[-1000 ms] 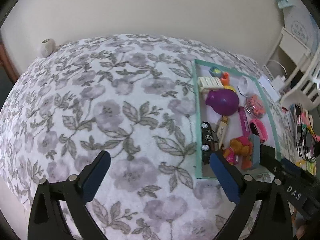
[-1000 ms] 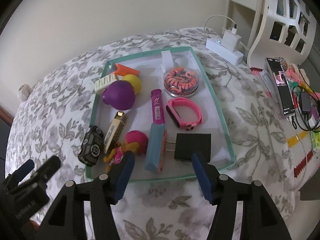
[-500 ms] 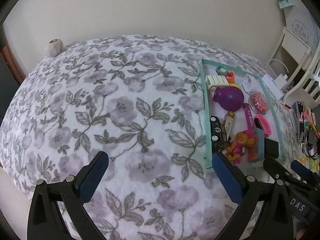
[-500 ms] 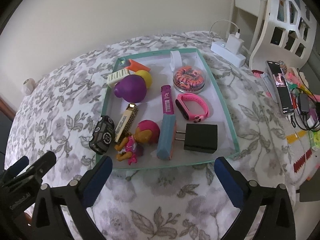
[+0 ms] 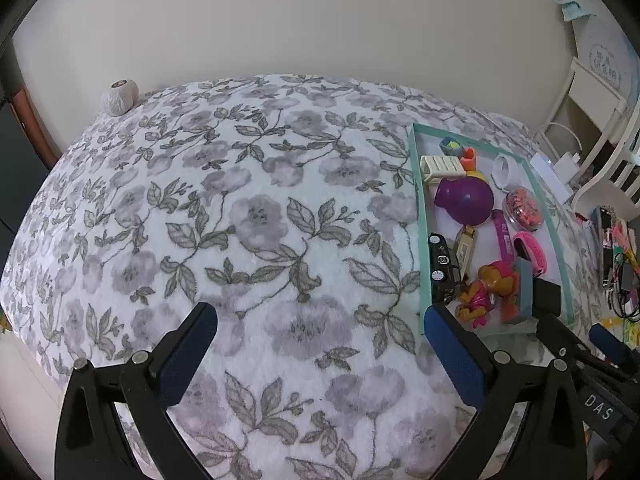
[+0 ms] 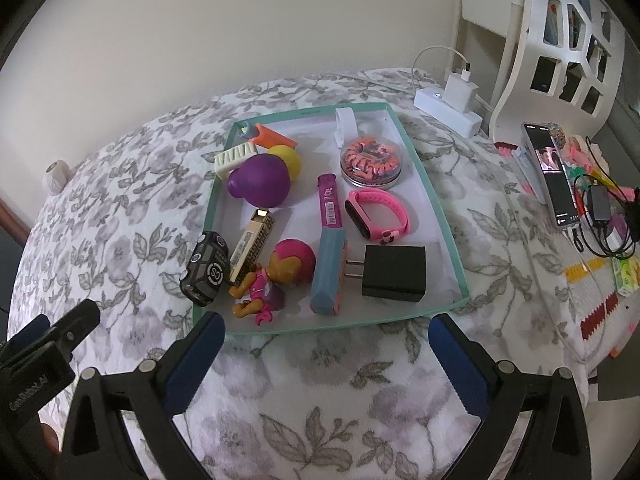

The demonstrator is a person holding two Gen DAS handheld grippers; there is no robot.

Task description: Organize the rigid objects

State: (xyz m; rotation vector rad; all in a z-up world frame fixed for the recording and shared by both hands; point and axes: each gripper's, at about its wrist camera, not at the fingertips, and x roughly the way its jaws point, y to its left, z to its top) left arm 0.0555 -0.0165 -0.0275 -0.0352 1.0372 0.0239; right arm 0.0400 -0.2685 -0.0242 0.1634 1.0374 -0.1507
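A teal-rimmed tray [image 6: 436,204] [image 5: 420,216] lies on a floral bedspread and holds several small items: a black charger plug [image 6: 394,273], a pink wristband [image 6: 376,213], a purple ball toy [image 6: 260,182] [image 5: 464,200], a black toy car [image 6: 205,268] [image 5: 440,268] leaning on the left rim, and a pink doll figure [image 6: 276,276] [image 5: 486,286]. My right gripper [image 6: 326,344] stands open just before the tray's near edge, nothing between its fingers. My left gripper [image 5: 320,332] is open over bare bedspread, left of the tray.
A white power strip with a plugged charger [image 6: 450,108] sits behind the tray. A phone [image 6: 554,174], cables and small bright items lie at the right. A white chair [image 6: 560,40] stands at the back right. A ball of yarn [image 5: 119,98] rests by the wall.
My right gripper opened wide and drew back from the charger plug, which stays lying in the tray. The left view shifted slightly, with more bedspread in sight.
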